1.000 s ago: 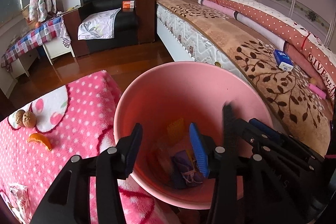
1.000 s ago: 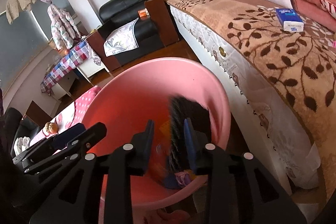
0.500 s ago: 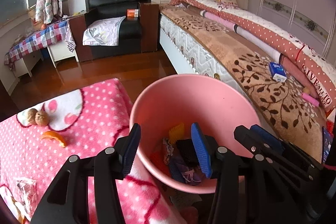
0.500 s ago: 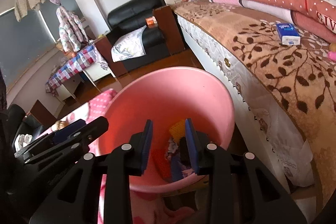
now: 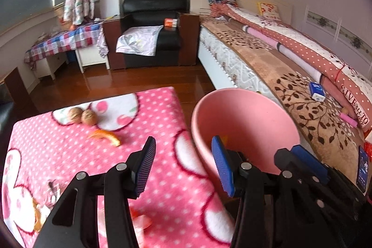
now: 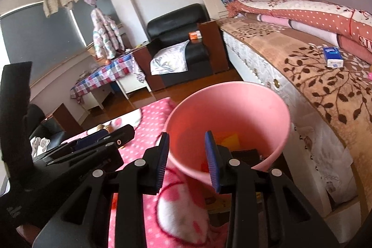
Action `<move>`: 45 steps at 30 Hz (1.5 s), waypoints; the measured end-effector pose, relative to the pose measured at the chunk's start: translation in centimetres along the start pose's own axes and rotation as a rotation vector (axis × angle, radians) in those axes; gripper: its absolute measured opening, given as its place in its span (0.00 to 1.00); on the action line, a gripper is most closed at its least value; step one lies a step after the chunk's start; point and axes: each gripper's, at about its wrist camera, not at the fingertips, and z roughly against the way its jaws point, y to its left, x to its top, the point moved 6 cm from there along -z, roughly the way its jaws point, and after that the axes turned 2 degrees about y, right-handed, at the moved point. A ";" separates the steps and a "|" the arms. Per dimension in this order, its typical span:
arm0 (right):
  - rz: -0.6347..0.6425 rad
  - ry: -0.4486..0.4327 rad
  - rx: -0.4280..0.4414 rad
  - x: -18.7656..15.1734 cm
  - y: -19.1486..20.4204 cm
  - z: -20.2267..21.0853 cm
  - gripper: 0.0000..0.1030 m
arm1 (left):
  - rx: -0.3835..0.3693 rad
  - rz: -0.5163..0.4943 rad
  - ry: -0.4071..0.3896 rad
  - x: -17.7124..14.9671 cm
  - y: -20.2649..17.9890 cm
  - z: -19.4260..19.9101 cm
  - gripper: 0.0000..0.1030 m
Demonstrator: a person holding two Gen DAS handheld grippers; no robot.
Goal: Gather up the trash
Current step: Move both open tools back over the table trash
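A pink bin stands between the pink dotted blanket and the bed; in the right wrist view it holds a black item and yellow and orange scraps. On the blanket lie an orange peel, two walnuts and wrappers at lower left. My left gripper is open and empty above the blanket's right edge. My right gripper is open and empty at the bin's near rim.
The bed runs along the right with a blue tissue pack on it. A black armchair and a checked-cloth table stand at the back across wooden floor. A phone lies at far right.
The black item has left my right gripper and lies in the bin. Both grippers have pulled back and up from the bin, and the left view now takes in more blanket.
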 end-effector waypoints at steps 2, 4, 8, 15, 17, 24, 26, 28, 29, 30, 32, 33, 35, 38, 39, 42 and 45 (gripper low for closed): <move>0.009 -0.002 0.011 -0.4 0.7 0.2 0.31 | 0.011 0.012 0.000 -0.5 1.1 0.5 0.48; 0.016 -0.003 0.021 -0.9 1.5 0.3 0.31 | 0.026 0.026 -0.002 -1.1 2.2 0.9 0.48; 0.047 0.016 0.042 -2.0 3.2 0.4 0.31 | 0.048 0.051 0.004 -2.1 4.3 1.7 0.48; 0.104 0.051 0.080 -3.6 6.0 -0.1 0.31 | 0.113 0.068 -0.017 -3.7 8.0 3.4 0.48; 0.115 0.058 0.092 -4.1 6.8 -0.2 0.31 | 0.126 0.070 -0.020 -4.2 8.7 3.8 0.48; 0.162 0.094 0.116 -5.7 9.1 -0.7 0.31 | 0.197 0.050 -0.040 -6.3 11.2 5.6 0.48; 0.174 0.103 0.122 -6.1 9.6 -0.8 0.31 | 0.204 0.055 -0.036 -6.8 11.8 5.9 0.48; 0.190 0.110 0.130 -6.5 10.3 -0.7 0.31 | 0.213 0.067 -0.029 -7.2 12.7 6.1 0.48; 0.193 0.111 0.132 -6.6 10.5 -0.7 0.31 | 0.219 0.074 -0.026 -7.5 13.2 6.2 0.48; 0.199 0.112 0.136 -6.8 10.8 -0.6 0.31 | 0.226 0.084 -0.022 -7.8 13.8 6.3 0.48; 0.204 0.110 0.143 -6.9 11.2 -0.6 0.31 | 0.239 0.102 -0.017 -8.2 14.8 6.5 0.48; 0.203 0.111 0.149 -7.0 11.5 -0.6 0.31 | 0.247 0.113 -0.016 -8.5 15.5 6.7 0.48; 0.204 0.112 0.158 -7.1 11.8 -0.6 0.31 | 0.261 0.131 -0.016 -8.9 16.5 7.1 0.48; 0.214 0.129 0.164 -7.5 12.5 -0.9 0.31 | 0.281 0.154 -0.012 -9.6 18.0 7.5 0.48; 0.215 0.135 0.166 -7.6 12.6 -1.0 0.31 | 0.288 0.160 -0.007 -9.9 18.6 7.5 0.48; 0.221 0.142 0.169 -7.8 13.0 -1.1 0.31 | 0.302 0.173 0.002 -10.7 19.9 7.8 0.48; 0.224 0.147 0.168 -7.9 13.1 -1.1 0.31 | 0.313 0.183 0.007 -11.5 21.3 8.1 0.48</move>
